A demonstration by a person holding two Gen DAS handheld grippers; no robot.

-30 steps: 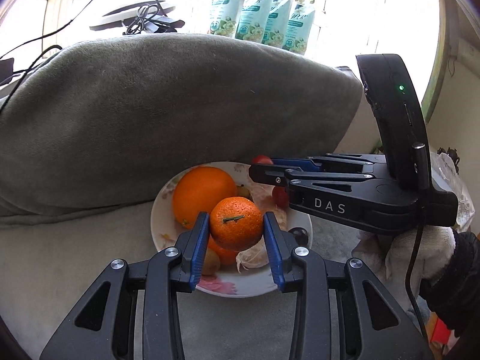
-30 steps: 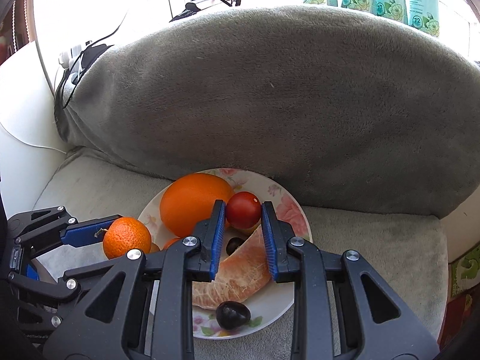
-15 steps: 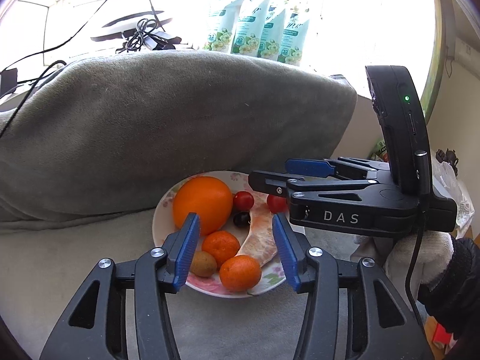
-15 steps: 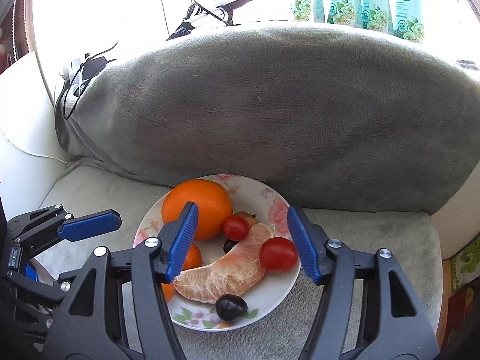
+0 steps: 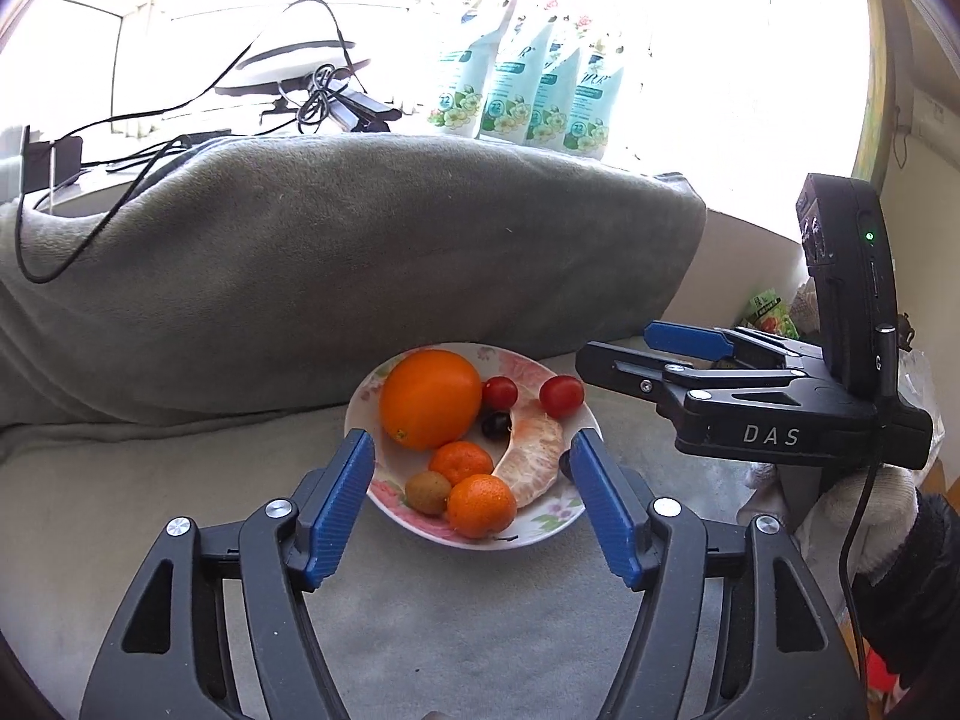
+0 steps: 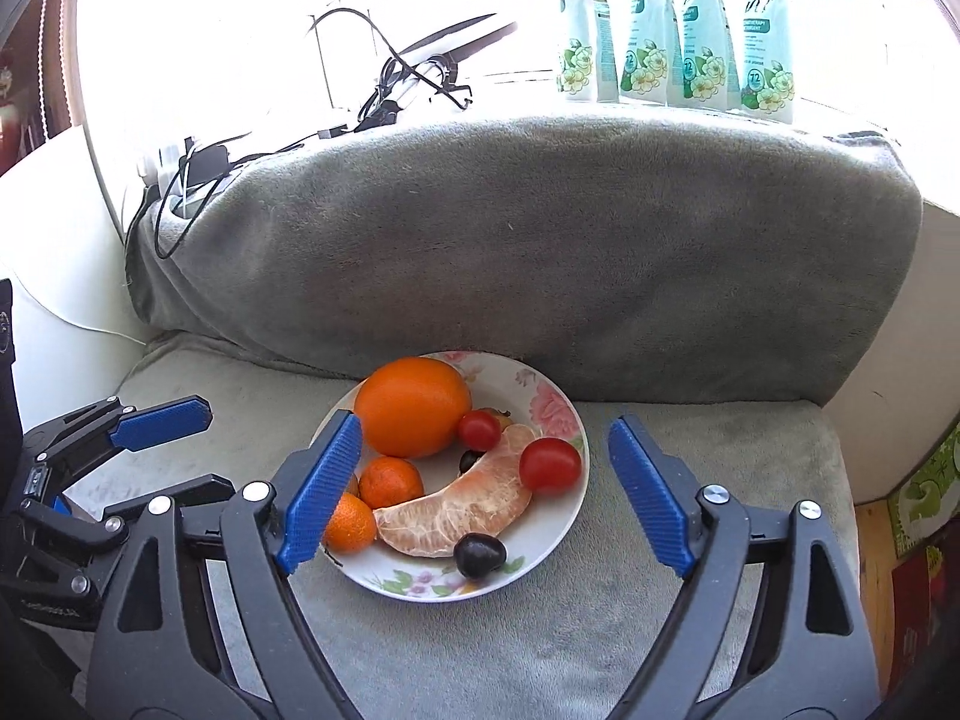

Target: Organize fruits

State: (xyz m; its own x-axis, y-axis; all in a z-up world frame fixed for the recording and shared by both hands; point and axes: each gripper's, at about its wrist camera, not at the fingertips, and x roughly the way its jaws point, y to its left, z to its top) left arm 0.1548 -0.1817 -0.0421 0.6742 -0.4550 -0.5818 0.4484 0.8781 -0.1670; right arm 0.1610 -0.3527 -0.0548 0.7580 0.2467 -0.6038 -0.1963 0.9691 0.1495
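A flowered white plate (image 5: 543,525) (image 6: 552,408) sits on the grey seat and holds a big orange (image 5: 431,398) (image 6: 413,407), two mandarins (image 5: 481,505) (image 6: 391,482), a kiwi (image 5: 428,492), two cherry tomatoes (image 5: 561,396) (image 6: 550,464), a peeled citrus segment (image 5: 531,457) (image 6: 456,513) and dark grapes (image 6: 479,555). My left gripper (image 5: 471,510) hangs above the plate's near edge, its jaws opening, with nothing pressed between the blue pads. My right gripper (image 6: 486,495) hovers over the plate, jaws also opening wide, holding nothing; it shows at the right of the left wrist view (image 5: 630,363).
A thick grey cushion (image 5: 336,264) (image 6: 540,240) rises right behind the plate. Cables and a charger (image 5: 324,96) lie on the sill beyond it, beside several green-white pouches (image 6: 672,30). A gloved hand (image 5: 864,504) carries the right gripper. Bare seat fabric lies in front of the plate.
The left gripper let go of a mandarin, now on the plate's near side. The right let go of a cherry tomato, now beside the segment. Both jaws spread and pulled back and up.
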